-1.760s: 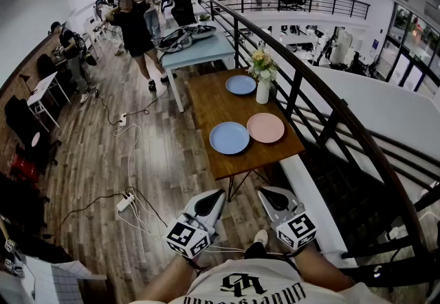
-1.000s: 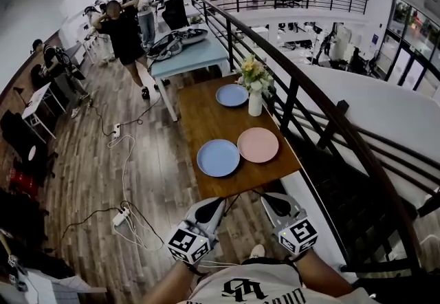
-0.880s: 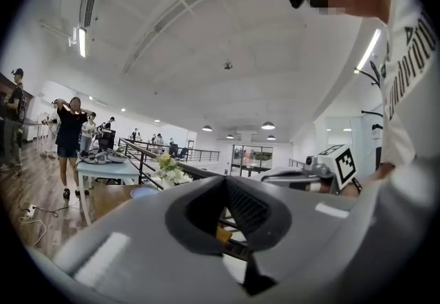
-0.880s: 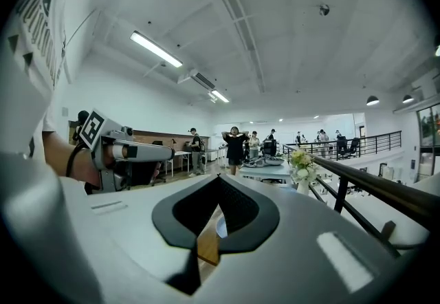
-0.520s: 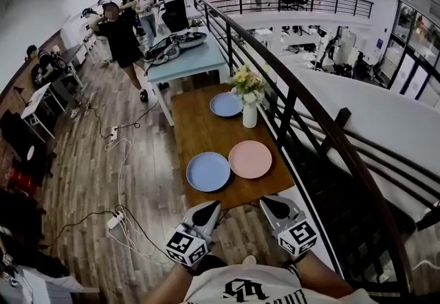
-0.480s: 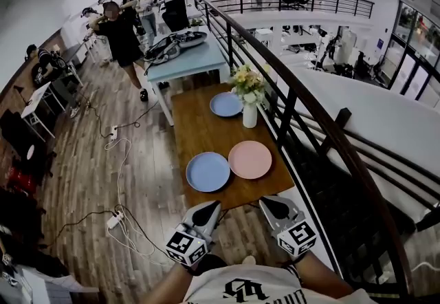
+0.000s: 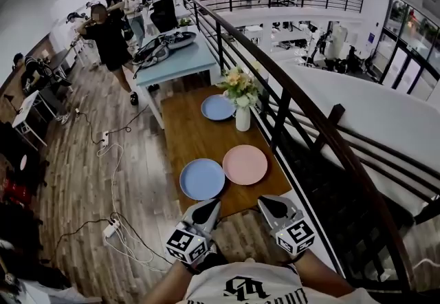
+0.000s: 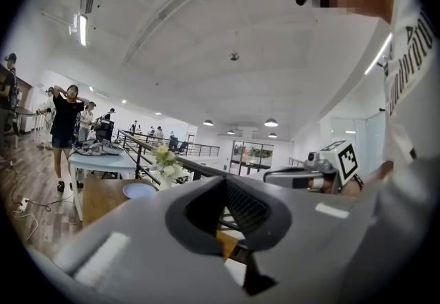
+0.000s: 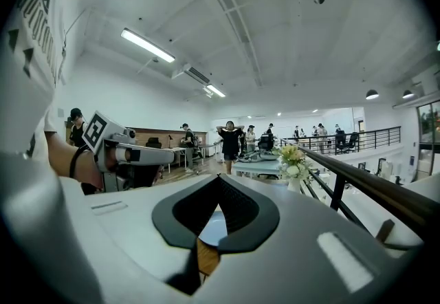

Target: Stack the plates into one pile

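The left gripper (image 7: 205,209), jaws together and empty, faces the near blue plate (image 7: 202,179), which lies on the table (image 7: 180,132) on the person's side of the vase (image 7: 243,119). The pink plate (image 7: 245,164) lies just beside it, ahead of the right gripper (image 7: 271,205), also shut on nothing. A far blue plate (image 7: 218,107) lies left of the vase, and the shirt lettering cannot be read.

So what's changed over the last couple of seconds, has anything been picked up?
The person has walked up to the wooden table, bringing the left gripper and right gripper to its near edge, both shut and empty. Nothing has been taken hold of. The near blue plate, pink plate, far blue plate and vase lie where they were.
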`<state>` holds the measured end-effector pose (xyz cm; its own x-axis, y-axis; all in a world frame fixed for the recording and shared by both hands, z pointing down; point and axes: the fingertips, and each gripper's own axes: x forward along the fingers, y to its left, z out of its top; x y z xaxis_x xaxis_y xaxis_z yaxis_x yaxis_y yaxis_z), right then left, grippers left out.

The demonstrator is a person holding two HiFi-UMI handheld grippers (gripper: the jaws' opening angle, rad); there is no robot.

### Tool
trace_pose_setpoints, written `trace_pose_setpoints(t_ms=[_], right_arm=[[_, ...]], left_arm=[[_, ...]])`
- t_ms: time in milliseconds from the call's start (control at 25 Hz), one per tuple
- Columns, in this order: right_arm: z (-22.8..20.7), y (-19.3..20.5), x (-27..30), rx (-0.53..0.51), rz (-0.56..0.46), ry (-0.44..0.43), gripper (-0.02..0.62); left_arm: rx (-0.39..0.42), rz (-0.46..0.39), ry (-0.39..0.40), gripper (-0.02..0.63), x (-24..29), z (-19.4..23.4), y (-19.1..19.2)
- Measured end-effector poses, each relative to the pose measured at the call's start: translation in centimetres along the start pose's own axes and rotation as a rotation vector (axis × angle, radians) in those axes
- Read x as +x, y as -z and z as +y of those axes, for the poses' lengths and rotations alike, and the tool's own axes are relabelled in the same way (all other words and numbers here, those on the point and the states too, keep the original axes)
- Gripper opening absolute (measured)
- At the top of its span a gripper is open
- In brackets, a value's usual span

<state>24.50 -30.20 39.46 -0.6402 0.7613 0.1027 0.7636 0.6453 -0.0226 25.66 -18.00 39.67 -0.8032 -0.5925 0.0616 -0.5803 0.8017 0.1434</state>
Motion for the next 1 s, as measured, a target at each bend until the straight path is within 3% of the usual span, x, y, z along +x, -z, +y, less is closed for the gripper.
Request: trace_pose_setpoints(t_ms=[680,1000], right_arm=[[0.4,1.1,12.6,0.023,0.048,0.163,0.000],[-0.6,2.9,15.2,0.057,0.096,0.244,0.000]], left_arm=[[0.014,0.069,0.158,0.046,1.0,12.9,0.4],[0.008,0.101,0.207,0.046,1.5,17.1,1.0]])
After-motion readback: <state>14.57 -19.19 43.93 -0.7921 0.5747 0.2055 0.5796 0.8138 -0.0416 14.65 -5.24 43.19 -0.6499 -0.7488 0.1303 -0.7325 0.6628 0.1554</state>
